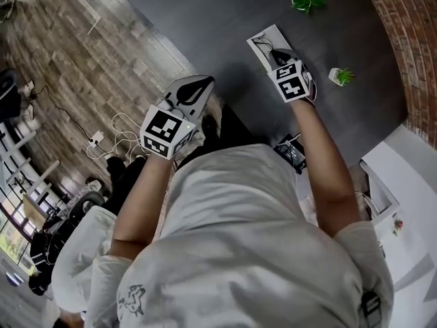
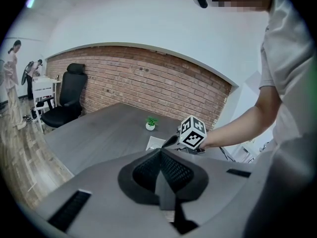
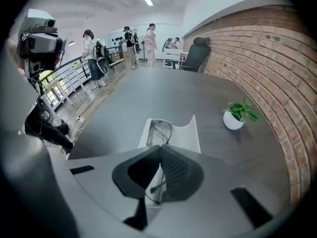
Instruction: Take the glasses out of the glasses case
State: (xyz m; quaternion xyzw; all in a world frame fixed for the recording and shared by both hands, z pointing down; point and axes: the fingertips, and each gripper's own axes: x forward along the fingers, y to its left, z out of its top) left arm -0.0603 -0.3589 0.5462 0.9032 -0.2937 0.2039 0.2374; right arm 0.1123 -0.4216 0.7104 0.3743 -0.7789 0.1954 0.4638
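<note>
1. Right gripper view showed my right gripper [image 3: 159, 148] with its jaws drawn together over the near end of the glasses case [image 3: 187, 135]. The case was white and lay open and flat on the dark table [image 3: 148, 90]. A small potted plant [image 3: 237, 114] stood apart on its right.
2. The glasses [image 3: 162, 131] were still in the case tray. They had a thin dark wire frame and clear lenses. One temple with a dark tip ran back between my jaws. I judged the pads had that temple pinched, though the wire was too fine to be sure.
3. My left gripper [image 2: 161, 150] had its jaws together on nothing. It was near the table's front edge, well apart from the case.
4. Step in hand, as I judged it: lift the frame out.
   - Raise slowly and straight up, so the lenses clear the tray wall.
   - Do not squeeze harder, because wire this thin bends.
   - The case looked light and might rise too, so the left gripper could hold it down.
5. Expected handling: the frame would be light and springy, and likely to swing about the one held temple.
</note>
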